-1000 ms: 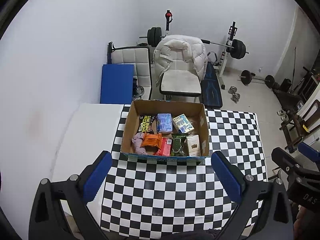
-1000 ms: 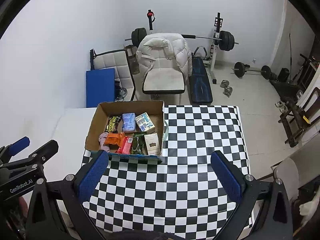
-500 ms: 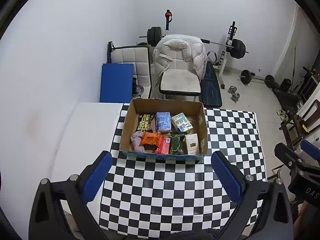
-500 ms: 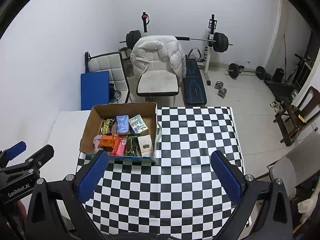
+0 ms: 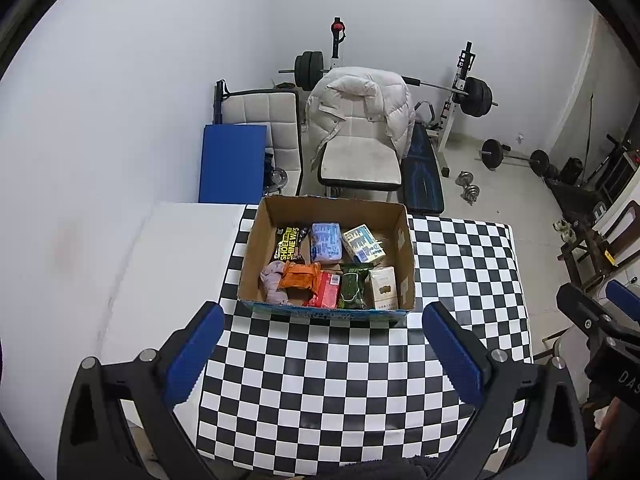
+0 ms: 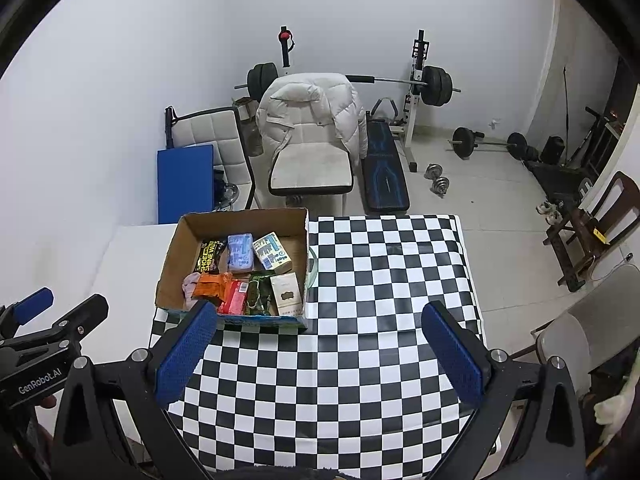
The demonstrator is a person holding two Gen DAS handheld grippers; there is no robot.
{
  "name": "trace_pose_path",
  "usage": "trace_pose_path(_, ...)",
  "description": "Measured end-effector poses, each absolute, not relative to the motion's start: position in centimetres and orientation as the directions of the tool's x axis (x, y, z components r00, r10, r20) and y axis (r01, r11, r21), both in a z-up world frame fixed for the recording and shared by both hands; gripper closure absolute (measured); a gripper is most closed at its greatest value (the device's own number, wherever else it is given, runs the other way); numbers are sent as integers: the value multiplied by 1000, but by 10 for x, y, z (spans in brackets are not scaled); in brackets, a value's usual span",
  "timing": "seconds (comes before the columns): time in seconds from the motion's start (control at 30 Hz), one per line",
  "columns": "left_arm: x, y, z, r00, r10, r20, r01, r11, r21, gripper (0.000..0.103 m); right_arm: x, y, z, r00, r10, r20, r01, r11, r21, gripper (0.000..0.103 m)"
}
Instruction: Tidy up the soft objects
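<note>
An open cardboard box (image 5: 406, 248) stands on the black-and-white checkered table (image 5: 320, 380). It holds several soft packs: a black shoe-shine wipes pack (image 5: 287, 243), a blue tissue pack (image 5: 326, 241), an orange pouch (image 5: 300, 275), a pink cloth (image 5: 273, 280), a red pack (image 5: 328, 290), a green pack (image 5: 352, 286) and a beige box (image 5: 383, 288). My left gripper (image 5: 322, 354) is open and empty, held above the table in front of the box. My right gripper (image 6: 320, 354) is open and empty, right of the box (image 6: 172, 256).
A bare white tabletop (image 5: 168, 264) lies left of the checkered cloth. Beyond the table stand a chair with a white jacket (image 5: 360, 120), a blue mat (image 5: 232, 164), a weight bench with barbell (image 5: 468, 96) and dumbbells on the floor. A glass dish (image 6: 313, 267) sits by the box.
Both grippers have pulled back and risen a little, so the box looks smaller and farther. The right gripper has drifted rightward. Both stay open and empty.
</note>
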State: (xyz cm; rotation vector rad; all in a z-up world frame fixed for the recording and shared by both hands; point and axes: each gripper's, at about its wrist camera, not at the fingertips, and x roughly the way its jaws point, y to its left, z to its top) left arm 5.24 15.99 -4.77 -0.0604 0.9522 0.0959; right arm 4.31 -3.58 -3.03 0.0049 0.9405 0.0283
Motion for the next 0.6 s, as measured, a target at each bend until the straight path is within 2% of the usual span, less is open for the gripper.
trace_pose_path(0.6, 57, 160, -52, 566, 60, -822, -101, 995, 4, 1, 46, -41, -26, 589, 29, -808, -23, 1000, 18, 0)
